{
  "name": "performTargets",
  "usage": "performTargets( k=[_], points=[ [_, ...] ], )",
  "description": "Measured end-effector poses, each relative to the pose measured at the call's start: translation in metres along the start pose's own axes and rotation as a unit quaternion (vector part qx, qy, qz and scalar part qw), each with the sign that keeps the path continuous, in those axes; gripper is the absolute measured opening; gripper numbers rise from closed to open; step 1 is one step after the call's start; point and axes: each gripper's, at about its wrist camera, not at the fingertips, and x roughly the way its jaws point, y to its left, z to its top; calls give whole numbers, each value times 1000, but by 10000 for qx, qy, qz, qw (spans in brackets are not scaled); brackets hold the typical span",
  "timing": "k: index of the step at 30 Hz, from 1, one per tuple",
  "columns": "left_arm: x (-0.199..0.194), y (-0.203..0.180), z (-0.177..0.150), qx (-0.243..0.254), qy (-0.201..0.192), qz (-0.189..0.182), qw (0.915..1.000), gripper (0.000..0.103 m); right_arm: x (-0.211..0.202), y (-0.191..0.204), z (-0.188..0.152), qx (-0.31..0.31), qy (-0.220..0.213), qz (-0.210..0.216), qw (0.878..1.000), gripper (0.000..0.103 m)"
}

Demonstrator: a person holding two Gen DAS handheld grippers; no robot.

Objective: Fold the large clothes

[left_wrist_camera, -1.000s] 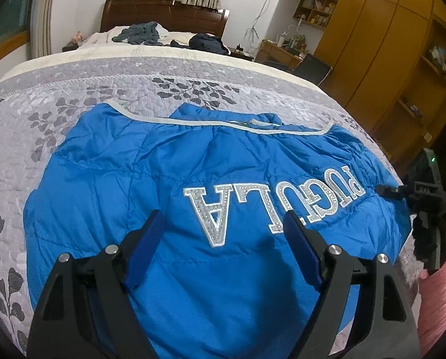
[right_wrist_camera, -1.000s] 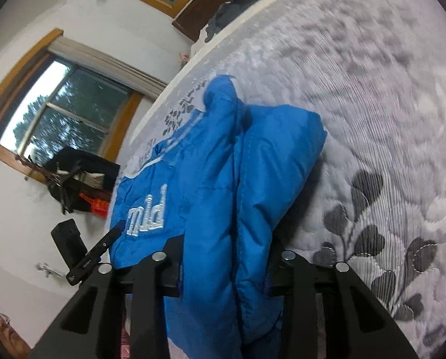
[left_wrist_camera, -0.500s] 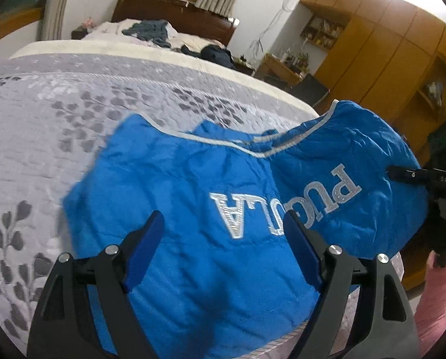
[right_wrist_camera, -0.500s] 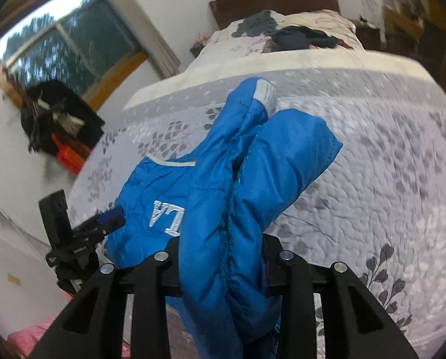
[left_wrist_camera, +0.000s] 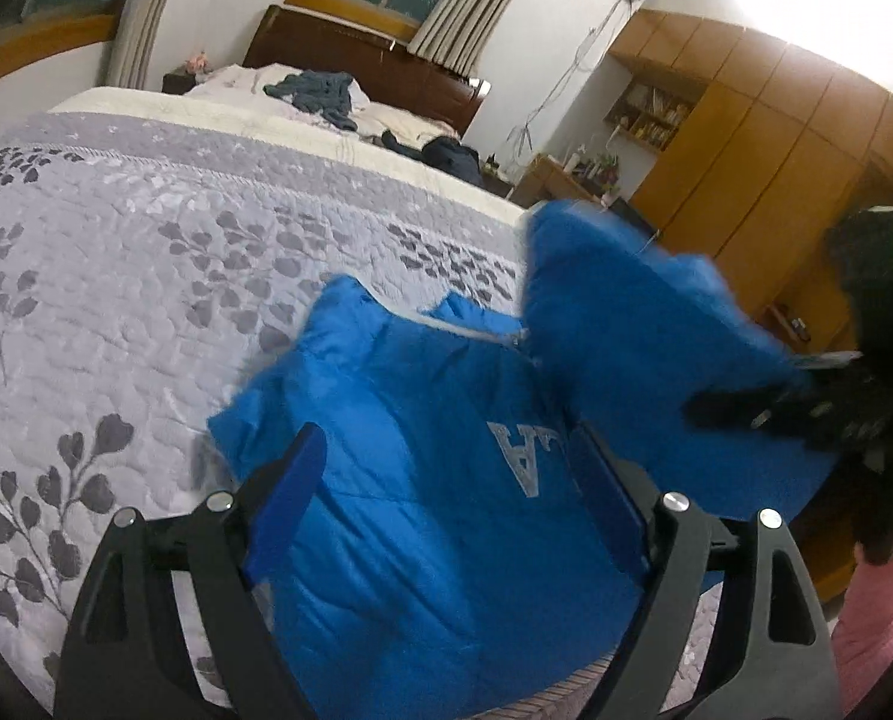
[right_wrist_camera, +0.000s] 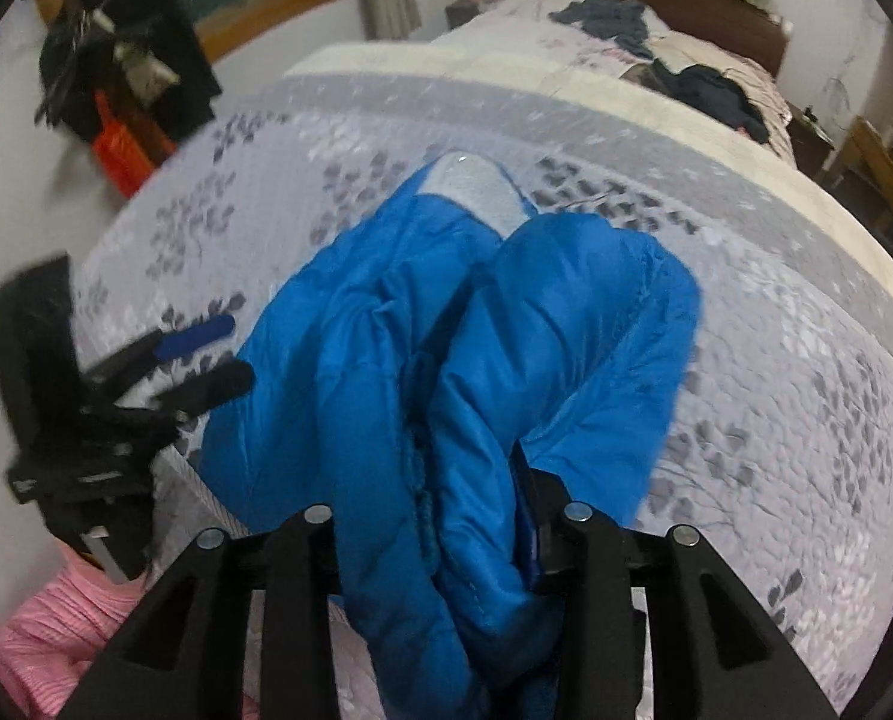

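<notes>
The jaws of the right gripper [right_wrist_camera: 440, 516] are clenched on a thick bunch of the blue padded jacket [right_wrist_camera: 446, 348], the fabric bulging up and out between the two black fingers. The jaws of the left gripper [left_wrist_camera: 446, 480] stand spread wide and grasp nothing; they hover just above the jacket, one blue-padded finger on each side of its lower part.

The jacket lies near the foot edge of a bed covered by a grey quilt [left_wrist_camera: 116, 276] printed with darker leaves. In the left wrist view the jacket's back faces up, and silver letters [left_wrist_camera: 521, 459] on it read upside down; only an "A" and part of another letter show. The jacket's right side is lifted off the quilt and folded over toward the middle, covering the rest of the lettering. The right gripper appears there as a blurred black shape at the right edge, at the raised fabric.

In the right wrist view a grey cuff [right_wrist_camera: 476, 186] at the end of a sleeve points toward the head of the bed. The left gripper sits at the left, just beside the jacket. A pink sleeve [right_wrist_camera: 56, 630] shows below it.

Dark clothes [left_wrist_camera: 320, 93] lie heaped near the wooden headboard [left_wrist_camera: 374, 60]. Wooden wardrobes [left_wrist_camera: 776, 150] line the wall to the right.
</notes>
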Motion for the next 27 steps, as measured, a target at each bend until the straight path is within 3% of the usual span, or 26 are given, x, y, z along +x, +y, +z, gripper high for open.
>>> performTargets(
  k=[9, 15, 19, 23, 25, 27],
  points=[
    [-14, 26, 5, -302, -203, -243, 9990, 83, 60, 44, 4, -399, 456, -239, 9979, 46],
    [-16, 38, 7, -557, -264, -412, 9972, 83, 63, 51, 3, -426, 467, -307, 9975, 51],
    [-16, 43, 9, -624, -328, -447, 9965, 83, 36, 51, 4, -420, 301, -272, 9983, 57],
    [-14, 45, 9, -677, -308, -481, 9961, 83, -9, 48, -1, -365, -18, 163, 9992, 58],
    [-13, 44, 9, -716, -277, -599, 9953, 83, -36, 41, -6, -300, -283, 380, 9984, 58],
    [-13, 41, 9, -747, -249, -780, 9938, 83, -57, 29, -11, -203, -551, 328, 9977, 58]
  ],
)
